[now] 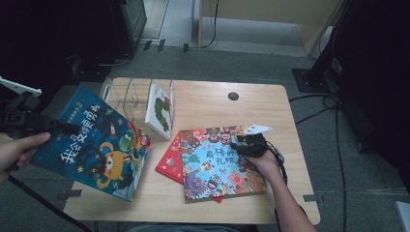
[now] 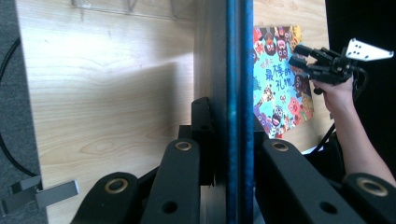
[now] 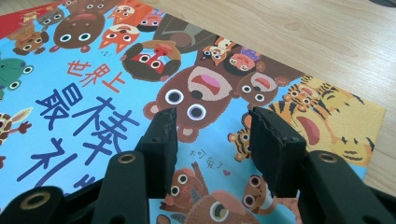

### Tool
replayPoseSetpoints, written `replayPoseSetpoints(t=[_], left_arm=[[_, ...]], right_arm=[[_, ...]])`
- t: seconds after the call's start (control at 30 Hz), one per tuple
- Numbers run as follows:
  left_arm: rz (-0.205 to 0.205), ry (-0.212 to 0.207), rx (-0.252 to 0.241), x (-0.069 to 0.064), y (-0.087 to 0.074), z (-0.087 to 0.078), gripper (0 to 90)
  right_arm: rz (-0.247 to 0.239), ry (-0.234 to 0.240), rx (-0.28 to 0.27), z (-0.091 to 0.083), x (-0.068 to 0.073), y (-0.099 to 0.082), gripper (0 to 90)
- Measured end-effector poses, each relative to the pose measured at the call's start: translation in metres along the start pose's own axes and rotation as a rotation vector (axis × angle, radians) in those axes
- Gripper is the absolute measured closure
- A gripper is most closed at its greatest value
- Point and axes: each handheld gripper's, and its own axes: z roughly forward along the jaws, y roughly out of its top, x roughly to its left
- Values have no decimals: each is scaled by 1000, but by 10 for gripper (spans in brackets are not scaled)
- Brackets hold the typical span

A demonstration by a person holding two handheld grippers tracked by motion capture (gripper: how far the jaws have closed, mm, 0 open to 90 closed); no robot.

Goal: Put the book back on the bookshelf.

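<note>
A person's left hand holds my left gripper at the table's left edge. It is shut on the edge of a dark blue picture book with an orange monster on the cover, which hangs tilted above the table's left side. In the left gripper view the book is edge-on between the jaws of that gripper. My right gripper rests low over a light blue animal book lying flat at centre right. In the right gripper view this gripper stands open over the cover, nothing between its pads.
A red book lies partly under the animal book. A white book stands in a wire rack at the back left of the wooden table. A round dark hole marks the back. Cables run across the floor at the right.
</note>
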Motion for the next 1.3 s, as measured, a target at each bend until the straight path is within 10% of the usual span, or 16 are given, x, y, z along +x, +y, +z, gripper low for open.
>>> replayPoseSetpoints(t=[0.47,1.3], left_arm=[[-27,134,-26,18,23,-17,834],[-58,206,-74,20,80,-12,836]], right_arm=[[-3,0,0,0,0,0,524],[-15,5,-6,3,1,1,526]])
